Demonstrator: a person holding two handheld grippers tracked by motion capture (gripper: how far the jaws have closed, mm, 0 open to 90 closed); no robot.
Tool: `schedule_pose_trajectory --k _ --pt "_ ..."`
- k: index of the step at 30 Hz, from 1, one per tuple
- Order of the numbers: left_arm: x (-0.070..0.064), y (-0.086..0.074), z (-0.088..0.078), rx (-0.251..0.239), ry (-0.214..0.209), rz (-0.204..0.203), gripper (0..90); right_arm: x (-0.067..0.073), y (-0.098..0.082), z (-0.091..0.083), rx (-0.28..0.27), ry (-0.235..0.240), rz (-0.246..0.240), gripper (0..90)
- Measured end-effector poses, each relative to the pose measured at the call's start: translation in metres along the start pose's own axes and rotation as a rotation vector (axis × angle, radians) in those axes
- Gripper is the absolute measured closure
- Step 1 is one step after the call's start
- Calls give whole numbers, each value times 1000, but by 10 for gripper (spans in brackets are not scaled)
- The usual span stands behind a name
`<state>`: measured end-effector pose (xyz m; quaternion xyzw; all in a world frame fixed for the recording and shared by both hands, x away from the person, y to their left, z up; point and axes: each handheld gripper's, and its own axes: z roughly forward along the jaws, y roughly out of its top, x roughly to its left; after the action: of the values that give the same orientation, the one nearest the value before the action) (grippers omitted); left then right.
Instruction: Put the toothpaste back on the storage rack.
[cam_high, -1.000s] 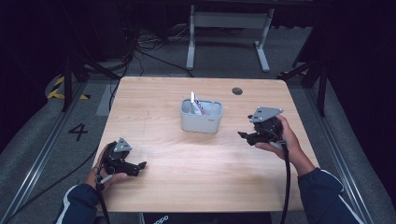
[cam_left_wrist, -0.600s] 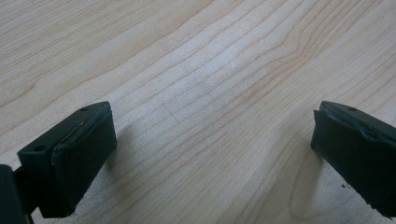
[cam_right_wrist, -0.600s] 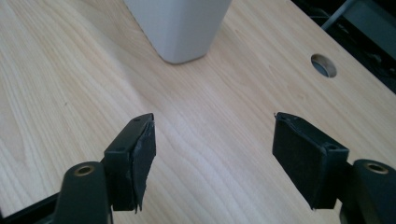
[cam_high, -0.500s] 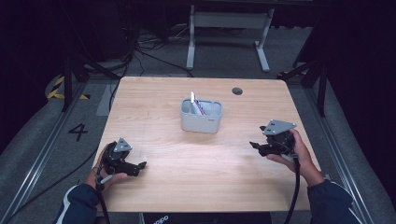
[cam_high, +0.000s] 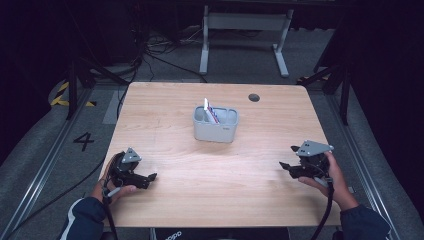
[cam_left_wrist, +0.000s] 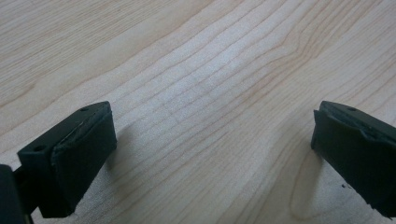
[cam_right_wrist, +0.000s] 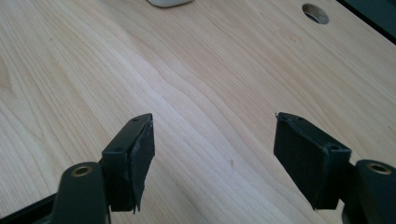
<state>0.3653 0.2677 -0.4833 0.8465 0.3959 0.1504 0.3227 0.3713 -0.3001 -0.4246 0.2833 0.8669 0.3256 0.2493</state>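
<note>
The pale, square wooden counter (cam_high: 220, 195) with fine grain takes up the middle of the high view, standing on a grey floor with a painted figure four (cam_high: 83, 141) at its left. A small round dark cable hole (cam_high: 254, 97) sits near the counter's far edge, right of centre; in the right gripper view it appears at the top right (cam_right_wrist: 315, 13).

Near the middle of the counter, toward its far side, stands a light grey plastic caddy (cam_high: 216, 129) with compartments, upright. A slim white item with red and blue marking (cam_high: 209, 111) leans out of its left compartment; what it is cannot be told.

The left tongs (cam_high: 150, 177), black with a grey three-cornered plate on top, lie low at the near left corner of the counter in the person's left hand (cam_high: 116, 186), well apart from the caddy. In the left gripper view the jaws stand wide apart, released, with bare wood between them.

The right tongs (cam_high: 286, 159), of the same make, are at the near right of the counter in the person's right hand (cam_high: 334, 177), pointing toward the centre. In the right gripper view the jaws are also released, spread wide over bare wood, grasping nothing, with the bottom edge of the caddy (cam_right_wrist: 169, 3) showing at the top.
</note>
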Motion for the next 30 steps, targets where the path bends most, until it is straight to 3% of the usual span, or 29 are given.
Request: schedule_pose_trajectory --k 8,16,20,23,26,30 --pt "0 0 0 0 1 2 5 -2 -29 -1 22 -22 55 281" --pt "0 0 0 5 -7 -8 2 -3 -64 -7 6 -21 181 246" --pt "2 1 1 1 -3 13 2 -6 -82 -5 38 -21 248 237" --pt "2 1 1 1 -4 12 2 -8 -89 -5 26 -23 282 211" --pt "2 1 1 1 0 10 2 -12 -95 -3 5 8 335 198" --pt "1 1 1 2 3 3 3 -13 -95 -3 8 9 345 191"
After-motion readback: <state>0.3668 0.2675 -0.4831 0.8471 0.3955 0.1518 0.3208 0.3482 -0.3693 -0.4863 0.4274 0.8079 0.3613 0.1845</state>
